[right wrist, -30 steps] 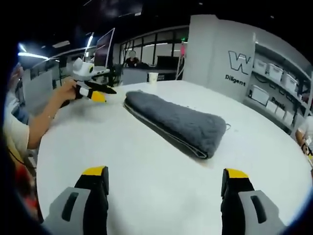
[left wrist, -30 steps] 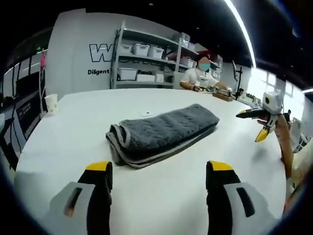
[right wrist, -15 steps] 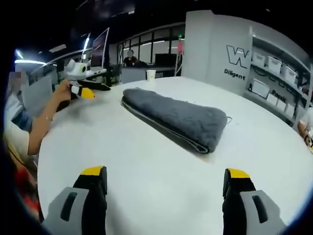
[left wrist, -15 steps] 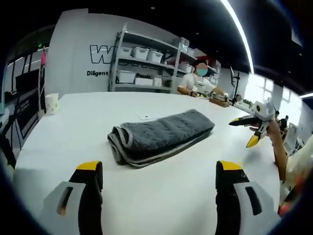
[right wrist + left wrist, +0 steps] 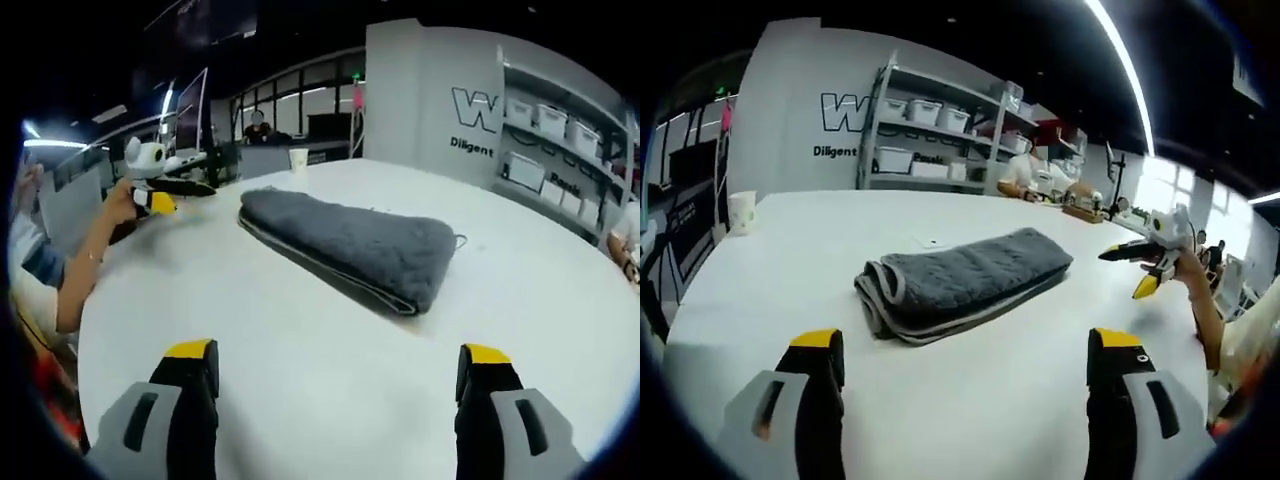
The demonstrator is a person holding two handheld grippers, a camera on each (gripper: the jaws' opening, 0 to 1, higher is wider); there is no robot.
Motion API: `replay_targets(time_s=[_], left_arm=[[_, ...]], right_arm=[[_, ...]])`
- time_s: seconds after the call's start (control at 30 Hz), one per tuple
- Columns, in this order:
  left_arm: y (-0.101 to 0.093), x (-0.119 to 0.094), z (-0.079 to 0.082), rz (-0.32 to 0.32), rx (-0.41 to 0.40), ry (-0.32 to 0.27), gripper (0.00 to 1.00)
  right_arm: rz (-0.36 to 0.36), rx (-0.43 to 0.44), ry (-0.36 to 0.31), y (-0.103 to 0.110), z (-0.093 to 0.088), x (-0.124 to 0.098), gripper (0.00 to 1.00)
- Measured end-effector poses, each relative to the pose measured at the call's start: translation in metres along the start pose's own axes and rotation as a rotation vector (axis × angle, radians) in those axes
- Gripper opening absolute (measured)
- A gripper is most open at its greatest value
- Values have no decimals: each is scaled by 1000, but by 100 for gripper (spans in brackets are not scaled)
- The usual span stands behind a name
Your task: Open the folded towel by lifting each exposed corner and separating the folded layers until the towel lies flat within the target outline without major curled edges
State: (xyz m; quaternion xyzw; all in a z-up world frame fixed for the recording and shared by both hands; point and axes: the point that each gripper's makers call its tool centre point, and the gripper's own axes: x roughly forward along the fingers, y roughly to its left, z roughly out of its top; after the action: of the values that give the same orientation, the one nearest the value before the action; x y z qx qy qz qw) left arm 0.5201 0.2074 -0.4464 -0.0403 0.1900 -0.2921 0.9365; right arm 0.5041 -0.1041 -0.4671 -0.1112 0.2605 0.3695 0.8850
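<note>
In the left gripper view, a paper cup stands far off to the left of the fingers, near the table's far edge. The left gripper has its two yellow-tipped fingers spread wide apart over bare white tabletop, holding nothing. The folded grey towel lies ahead of the fingers, between their lines and apart from both tips, its rolled fold facing the left finger. Behind it stand shelves with white bins. To the right of the fingers, a hand holds the right gripper above the table, its jaws parted.

In the right gripper view, the left gripper shows far left, held by a hand. The towel lies ahead, between the fingers' lines, untouched. The right gripper has its fingers wide apart and empty.
</note>
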Motion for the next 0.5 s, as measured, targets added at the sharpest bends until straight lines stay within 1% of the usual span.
replay_targets(time_s=[0.03,0.07,0.1,0.2,0.23,0.3,0.33,0.37,0.4,0.43,0.5], left_arm=[[1,0,-1,4,2,2,99],[1,-1,-2,10,3,8,99],[1,-1,-2,11,4,10,99],[6,-3,0,21,4,7,99],[6,-4,0,27,2,6,99],[8,-5,0,37,7,6,99],[10,-5,0,40,8,7,99],[10,-6,0,41,8,7,99],[14,-7,3,45,8,0,98],[15,-7,4,46,7,-5,98],[17,-8,7,42,-2,-18,97]], right_arm=[[8,3,-1,2,3,1,99],[31,-2,-7,9,9,3,99],[35,-4,-8,11,11,3,99],[32,-45,-8,16,29,5,99],[30,-56,-4,16,32,5,99],[24,-79,3,17,44,5,99],[21,-90,-1,14,52,3,99],[20,-94,-3,14,54,3,99],[21,-106,-9,15,66,4,99],[22,-116,-11,17,70,5,99],[28,-161,-7,28,87,10,99]])
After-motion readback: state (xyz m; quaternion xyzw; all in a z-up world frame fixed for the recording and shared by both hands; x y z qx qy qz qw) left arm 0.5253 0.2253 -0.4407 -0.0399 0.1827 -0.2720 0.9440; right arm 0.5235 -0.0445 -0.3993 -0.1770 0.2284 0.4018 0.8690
